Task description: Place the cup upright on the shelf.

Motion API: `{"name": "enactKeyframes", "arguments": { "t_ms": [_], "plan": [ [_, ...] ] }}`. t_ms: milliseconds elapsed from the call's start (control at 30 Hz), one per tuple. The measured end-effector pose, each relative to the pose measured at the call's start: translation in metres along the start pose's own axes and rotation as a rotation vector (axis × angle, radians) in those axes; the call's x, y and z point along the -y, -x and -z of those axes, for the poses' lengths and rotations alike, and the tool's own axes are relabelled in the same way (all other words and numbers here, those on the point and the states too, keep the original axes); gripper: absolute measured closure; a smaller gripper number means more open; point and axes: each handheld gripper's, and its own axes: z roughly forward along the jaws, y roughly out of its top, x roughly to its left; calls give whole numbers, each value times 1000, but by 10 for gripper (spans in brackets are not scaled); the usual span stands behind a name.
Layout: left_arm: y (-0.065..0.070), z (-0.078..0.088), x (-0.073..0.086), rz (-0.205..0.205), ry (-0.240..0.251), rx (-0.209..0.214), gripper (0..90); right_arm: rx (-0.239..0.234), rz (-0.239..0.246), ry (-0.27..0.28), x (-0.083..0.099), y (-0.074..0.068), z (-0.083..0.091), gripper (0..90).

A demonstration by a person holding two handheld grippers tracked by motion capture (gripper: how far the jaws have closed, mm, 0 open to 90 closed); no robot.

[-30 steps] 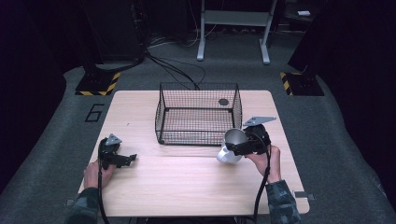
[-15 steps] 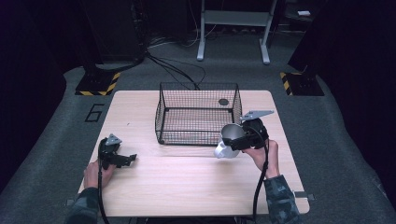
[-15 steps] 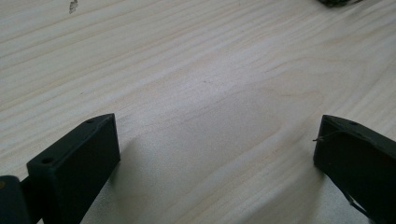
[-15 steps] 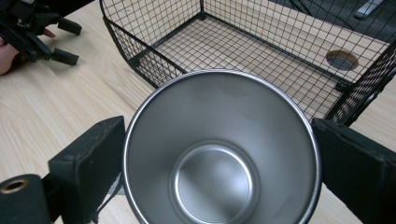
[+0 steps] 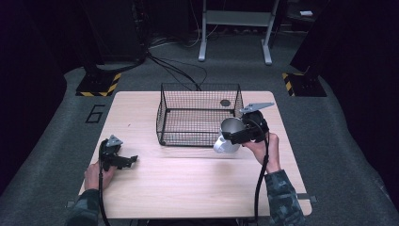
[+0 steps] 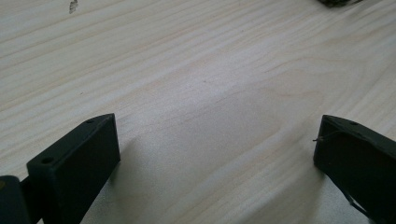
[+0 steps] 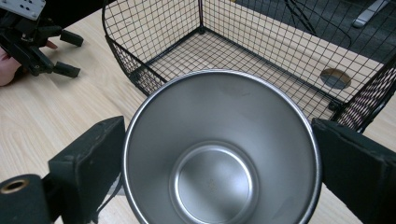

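- High view: your right gripper (image 5: 234, 136) holds a steel cup (image 5: 228, 134) lifted off the wooden table (image 5: 188, 188), just in front of the right front corner of the wire basket (image 5: 197, 115). The cup is tilted, its open mouth up and toward the basket, its base down toward you; its long axis slants from near-low to far-high.
- High view: your left gripper (image 5: 131, 160) rests low at the table's left front, well apart from the basket, in your left hand (image 5: 96, 175).
- Left gripper view: the two black jaws stand wide apart over bare wood grain with nothing between them.
- Right gripper view: you look straight down into the cup (image 7: 219, 149); its rim sits clamped between the two jaws, one at each side. The basket (image 7: 154, 42) lies just beyond, with a round hole (image 7: 335, 78) in the table behind its mesh. Your other gripper (image 7: 65, 53) shows at top left.
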Motion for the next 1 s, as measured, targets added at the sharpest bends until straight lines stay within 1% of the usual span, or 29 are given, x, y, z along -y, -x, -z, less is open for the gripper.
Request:
{"name": "enactKeyframes", "arguments": {
  "t_ms": [300,367,400,467,533,567,700,733,800,833,867,900,933,967,1000],
  "plan": [
    [0,0,0,1,5,0,3,-1,-1,2,-16,1,-4,57],
    [0,0,0,1,4,0,3,-1,2,4,-19,0,-5,58],
    [0,0,0,2,5,1,3,-2,10,8,-21,1,-6,58],
    [0,0,0,2,5,1,3,-4,4,10,-24,2,-6,58],
    [0,0,0,2,5,1,3,-2,10,11,-29,3,-8,58],
    [0,0,0,2,5,1,3,0,1,12,-31,3,-9,58],
    [0,0,0,3,5,1,3,6,9,6,-40,7,-14,57],
    [0,0,0,2,5,1,3,6,1,6,-42,7,-15,57],
    [0,0,0,2,6,1,3,7,-1,6,-45,9,-18,58],
    [0,0,0,2,5,1,3,6,-10,-3,-47,10,-19,58],
    [0,0,0,2,6,1,3,7,1,4,-48,12,-21,58],
    [0,0,0,2,5,1,3,10,1,2,-50,13,-22,58],
    [0,0,0,1,5,0,3,12,-4,5,-52,14,-23,58],
    [0,0,0,2,5,1,3,14,-15,-4,-53,14,-23,58],
    [0,0,0,2,5,1,3,15,-10,4,-55,16,-25,58]
  ]
}}
